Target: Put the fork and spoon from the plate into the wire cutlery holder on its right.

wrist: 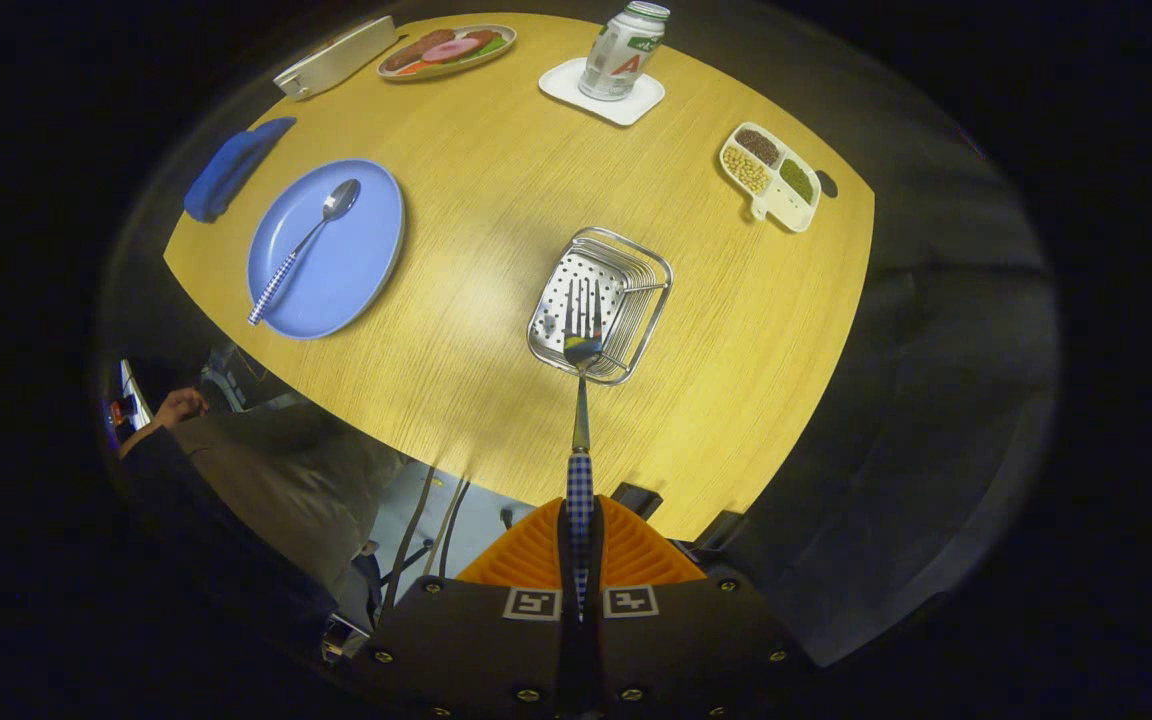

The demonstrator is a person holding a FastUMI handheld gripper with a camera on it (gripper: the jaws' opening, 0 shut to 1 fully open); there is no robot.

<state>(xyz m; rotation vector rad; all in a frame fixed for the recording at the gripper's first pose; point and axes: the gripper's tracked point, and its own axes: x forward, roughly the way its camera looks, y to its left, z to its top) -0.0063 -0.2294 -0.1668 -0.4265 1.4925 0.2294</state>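
While the gripper [579,545] clamps its checkered handle, the fork [582,400] points tines over the wire holder [600,304].

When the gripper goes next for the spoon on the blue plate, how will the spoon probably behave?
The spoon looks like rigid metal, so it should not bend. Its smooth bowl may slide on the blue plate. The checked handle probably grips well, as the gripper holds the fork by a similar one.

Spoon [308,240] on plate [326,248]; wire holder [601,305] to its right, beyond the claw [580,540]
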